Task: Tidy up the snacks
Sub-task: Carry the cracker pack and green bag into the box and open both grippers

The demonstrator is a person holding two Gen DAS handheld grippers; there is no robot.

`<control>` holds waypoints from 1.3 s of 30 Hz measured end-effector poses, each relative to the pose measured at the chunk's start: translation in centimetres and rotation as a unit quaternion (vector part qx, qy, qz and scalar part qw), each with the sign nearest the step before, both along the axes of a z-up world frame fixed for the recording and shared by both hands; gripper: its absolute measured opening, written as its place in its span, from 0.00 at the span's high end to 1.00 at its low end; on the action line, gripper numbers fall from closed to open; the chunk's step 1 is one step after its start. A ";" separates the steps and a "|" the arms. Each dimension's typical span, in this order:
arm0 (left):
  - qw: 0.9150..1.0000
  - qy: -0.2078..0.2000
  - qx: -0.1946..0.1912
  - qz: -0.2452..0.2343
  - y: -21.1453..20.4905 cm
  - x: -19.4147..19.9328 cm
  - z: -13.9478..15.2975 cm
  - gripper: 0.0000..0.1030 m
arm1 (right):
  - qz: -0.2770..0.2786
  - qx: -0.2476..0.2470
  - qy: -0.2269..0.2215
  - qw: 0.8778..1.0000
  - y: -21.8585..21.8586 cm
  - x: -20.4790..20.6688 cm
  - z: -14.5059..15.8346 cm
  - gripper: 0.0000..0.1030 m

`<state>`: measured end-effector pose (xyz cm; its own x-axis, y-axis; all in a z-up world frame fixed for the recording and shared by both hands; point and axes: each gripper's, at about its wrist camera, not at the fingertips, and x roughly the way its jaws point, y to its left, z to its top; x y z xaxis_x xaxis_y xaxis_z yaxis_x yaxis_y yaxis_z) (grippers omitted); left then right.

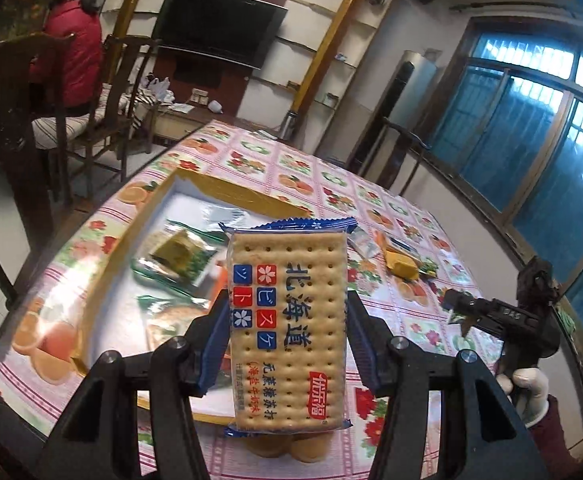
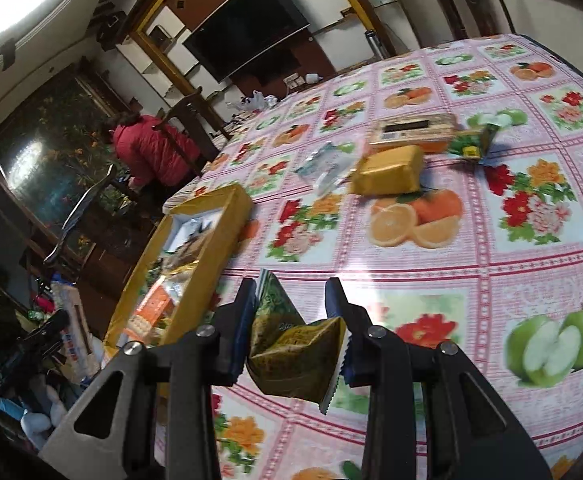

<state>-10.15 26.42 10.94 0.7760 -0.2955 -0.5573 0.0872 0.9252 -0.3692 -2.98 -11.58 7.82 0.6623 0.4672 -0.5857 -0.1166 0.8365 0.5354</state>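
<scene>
My left gripper (image 1: pixel 287 300) is shut on a cracker pack (image 1: pixel 287 328) with a blue wrapper edge, held upright above the table. Behind it lies a shallow yellow-rimmed box (image 1: pixel 103 280) with several snack packets inside. My right gripper (image 2: pixel 291 292) is shut on a crumpled olive-gold snack packet (image 2: pixel 295 356) over the tablecloth. In the right wrist view the same box (image 2: pixel 195 276) lies to the left, and the cracker pack (image 2: pixel 73 332) shows at far left. A gold wrapped block (image 2: pixel 387 170), an orange carton (image 2: pixel 411 132), a clear wrapper (image 2: pixel 325 166) and a green packet (image 2: pixel 473 142) lie farther off.
The round table wears a pink fruit-and-flower cloth (image 2: pixel 471 280). A person in a red jacket (image 1: pixel 73 52) sits at the far left beside wooden chairs (image 1: pixel 111 92). A television (image 1: pixel 219 26) hangs on the back wall. Blue windows (image 1: pixel 531 140) fill the right side.
</scene>
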 end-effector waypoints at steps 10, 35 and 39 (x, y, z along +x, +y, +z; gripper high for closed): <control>0.999 0.033 -0.003 0.024 3.8 5.9 -1.9 0.47 | 0.091 -0.034 0.007 0.995 12.8 6.5 3.4 0.64; 0.999 0.042 -0.001 0.030 4.7 11.1 -2.7 0.33 | 0.057 -0.080 0.058 0.993 18.7 19.0 -1.9 0.47; 0.997 -0.006 0.056 0.043 2.5 7.3 -0.7 0.29 | 0.062 -0.079 0.035 0.994 17.5 16.8 -0.5 0.47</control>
<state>-2.81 28.88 10.19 0.8030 -0.1634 -0.5732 0.0097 0.9651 -0.2616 13.78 5.91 7.36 0.5599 0.4413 -0.7012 -0.1916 0.8924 0.4086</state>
